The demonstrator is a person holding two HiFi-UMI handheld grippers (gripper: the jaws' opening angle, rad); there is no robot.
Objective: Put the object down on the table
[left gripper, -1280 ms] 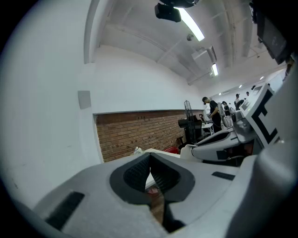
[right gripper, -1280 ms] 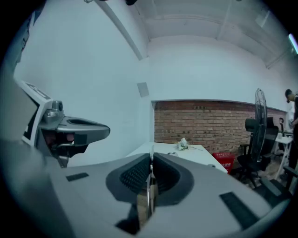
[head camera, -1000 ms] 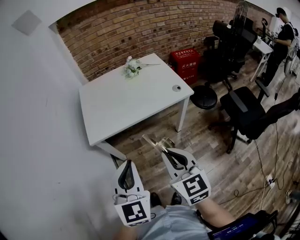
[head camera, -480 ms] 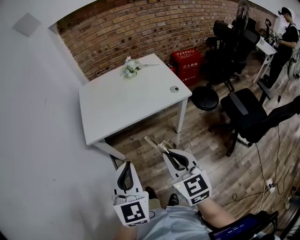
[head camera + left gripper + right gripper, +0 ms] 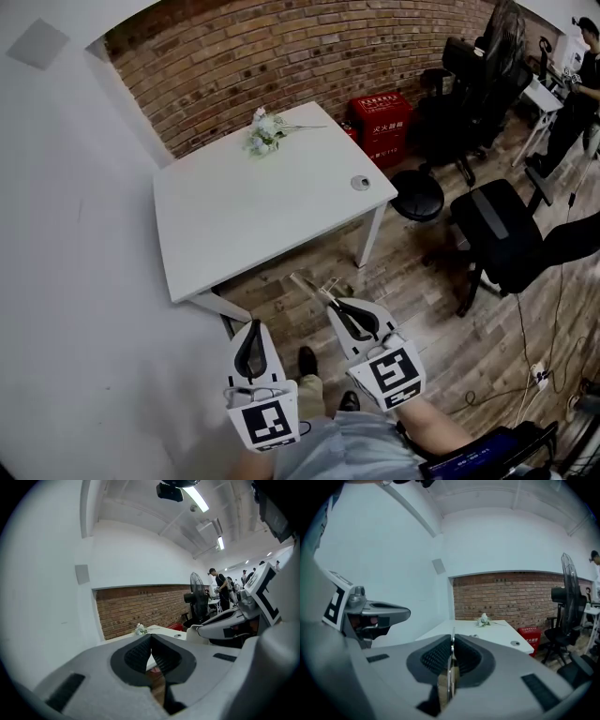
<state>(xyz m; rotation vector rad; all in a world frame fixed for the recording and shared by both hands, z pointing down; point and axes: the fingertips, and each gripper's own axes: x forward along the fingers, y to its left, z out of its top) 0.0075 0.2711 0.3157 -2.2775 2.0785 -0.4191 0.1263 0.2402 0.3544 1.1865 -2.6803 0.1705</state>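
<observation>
- Gripping a thin clear strip (image 5: pixel 307 286), the right claw (image 5: pixel 332 305) hung above the wooden floor (image 5: pixel 427 314) — short of the white tabletop (image 5: pixel 234 216).
- Left claw (image 5: pixel 251 325) was clenched, empty.

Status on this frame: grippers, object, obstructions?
Left gripper shut, empty. Right gripper shut on thin clear object. White table ahead, not reached; flowers at far edge.

Flowers (image 5: pixel 265 131) on far edge of table (image 5: pixel 244 211), chairs (image 5: pixel 499 236) rightward
</observation>
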